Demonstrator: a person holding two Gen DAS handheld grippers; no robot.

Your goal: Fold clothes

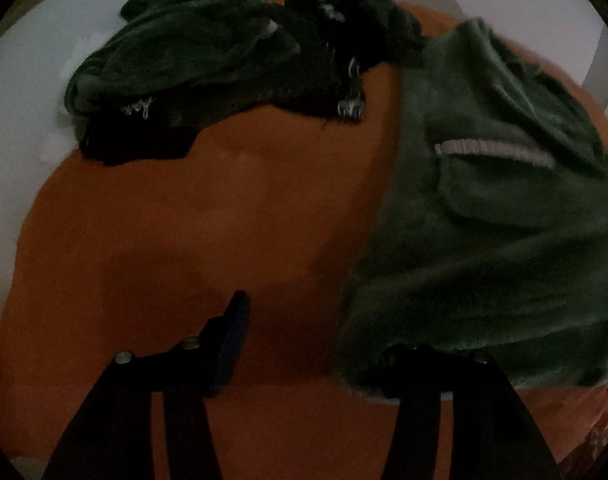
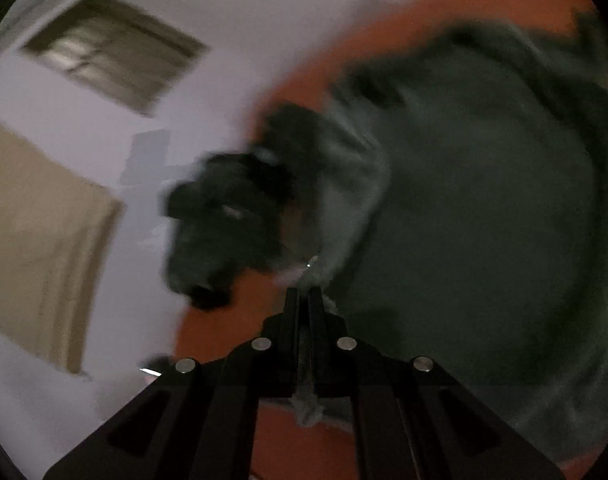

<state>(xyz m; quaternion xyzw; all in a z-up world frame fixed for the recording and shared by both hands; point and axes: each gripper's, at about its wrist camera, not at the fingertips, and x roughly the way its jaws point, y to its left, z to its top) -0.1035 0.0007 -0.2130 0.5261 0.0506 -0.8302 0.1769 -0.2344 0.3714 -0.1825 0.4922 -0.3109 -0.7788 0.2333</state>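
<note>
A green garment [image 1: 483, 220] with a pale grey pocket trim [image 1: 495, 151] lies on the right of the orange surface [image 1: 184, 220]. My left gripper [image 1: 315, 344] is open at the garment's near hem. Its left finger [image 1: 232, 336] is over bare orange, and the hem hides the tip of the right finger. In the blurred right wrist view, my right gripper [image 2: 304, 296] is shut on a bunched edge of the green garment [image 2: 483, 220], with fabric showing between the fingers.
A heap of dark green and black clothes [image 1: 208, 60] lies at the far left of the orange surface, and shows as the heap [image 2: 232, 220] ahead of my right gripper. Behind are a white wall [image 1: 24, 80], a framed opening [image 2: 112, 52] and a beige panel [image 2: 36, 220].
</note>
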